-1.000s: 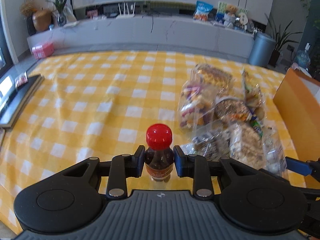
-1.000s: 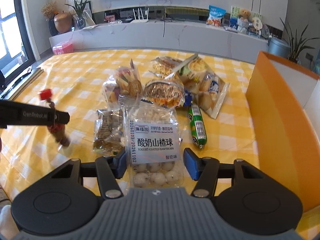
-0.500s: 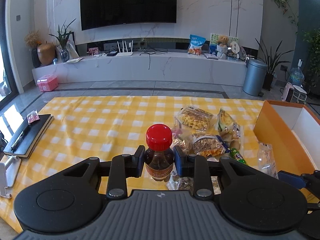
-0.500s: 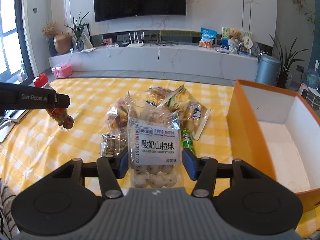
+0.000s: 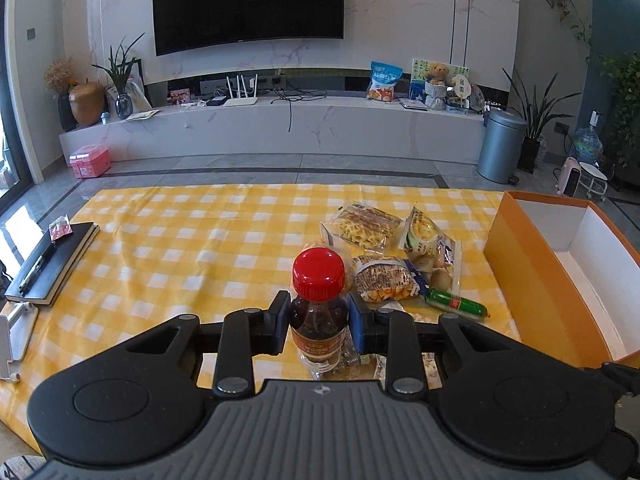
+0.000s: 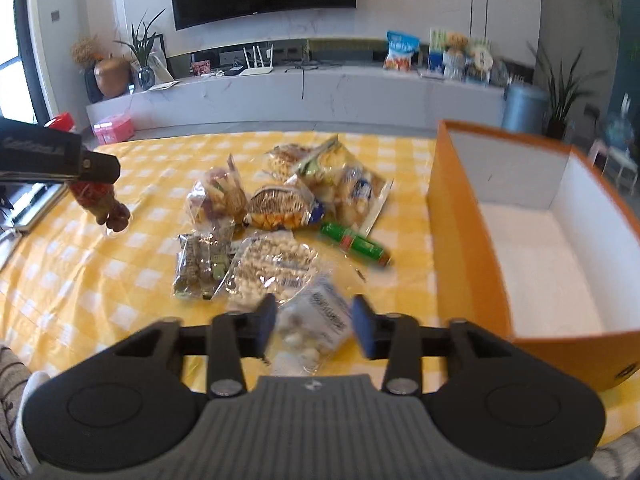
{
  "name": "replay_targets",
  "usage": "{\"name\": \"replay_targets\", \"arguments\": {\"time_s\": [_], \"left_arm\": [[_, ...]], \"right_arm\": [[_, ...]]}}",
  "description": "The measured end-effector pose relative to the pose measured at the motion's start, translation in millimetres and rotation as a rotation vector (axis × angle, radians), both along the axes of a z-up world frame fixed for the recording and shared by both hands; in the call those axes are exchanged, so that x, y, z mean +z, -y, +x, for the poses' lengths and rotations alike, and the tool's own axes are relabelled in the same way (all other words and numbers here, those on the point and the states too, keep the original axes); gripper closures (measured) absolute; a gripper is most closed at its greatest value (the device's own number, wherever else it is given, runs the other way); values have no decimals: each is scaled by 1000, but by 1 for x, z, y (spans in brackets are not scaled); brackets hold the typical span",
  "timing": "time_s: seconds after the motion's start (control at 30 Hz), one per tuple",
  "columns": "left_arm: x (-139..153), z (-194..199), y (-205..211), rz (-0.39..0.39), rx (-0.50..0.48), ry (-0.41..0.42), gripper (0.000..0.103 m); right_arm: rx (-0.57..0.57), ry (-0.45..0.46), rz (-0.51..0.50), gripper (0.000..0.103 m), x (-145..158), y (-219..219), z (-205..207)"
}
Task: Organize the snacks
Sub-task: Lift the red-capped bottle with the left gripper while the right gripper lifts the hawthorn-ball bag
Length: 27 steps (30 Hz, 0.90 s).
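Observation:
My left gripper (image 5: 319, 318) is shut on a small dark bottle with a red cap (image 5: 319, 276), held upright above the yellow checked tablecloth (image 5: 180, 248). The right wrist view shows that bottle (image 6: 100, 200) hanging at the far left. In my right gripper (image 6: 314, 324) a clear bag of white yogurt hawthorn balls (image 6: 308, 334) lies tilted and blurred between the pads. Its edges touch both pads while the jaws are opening slightly. An open orange box with a white inside (image 6: 468, 216) stands just to the right. Several snack packs (image 6: 280, 204) and a green sausage stick (image 6: 356, 242) lie on the cloth.
A black notebook with a pen (image 5: 48, 264) and a white stand (image 5: 16, 332) sit at the table's left edge. The orange box (image 5: 532, 280) fills the right side. Beyond the table are a floor, a marble TV bench and a grey bin (image 5: 502, 146).
Both grippers have lifted away from the cloth with their loads. The bag has flopped from upright to slanted in the right gripper, and the orange box now looms nearer on that side.

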State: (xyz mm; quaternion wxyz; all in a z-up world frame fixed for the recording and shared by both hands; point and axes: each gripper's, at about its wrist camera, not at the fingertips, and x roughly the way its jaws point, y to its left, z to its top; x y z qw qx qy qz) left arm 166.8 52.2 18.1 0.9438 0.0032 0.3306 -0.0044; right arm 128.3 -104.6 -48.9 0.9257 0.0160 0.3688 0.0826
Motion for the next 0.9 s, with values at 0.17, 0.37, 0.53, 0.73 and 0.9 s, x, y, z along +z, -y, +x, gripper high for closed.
{"name": "replay_targets", "arguments": {"time_s": [0.17, 0.37, 0.53, 0.73, 0.9], "left_arm": [[-10, 3, 0, -10, -6, -28, 69], [-24, 9, -3, -24, -10, -55, 69], [-35, 13, -8, -42, -10, -91, 69], [-39, 13, -11, -37, -18, -107, 69], [-39, 12, -13, -40, -20, -107, 69]], "right_arm": [[-94, -78, 98, 17, -20, 8, 14], [-259, -206, 211, 15, -48, 14, 38], [-256, -246, 153, 23, -60, -4, 48], [-216, -223, -39, 37, -68, -28, 47], [-231, -237, 28, 38, -64, -13, 42]]}}
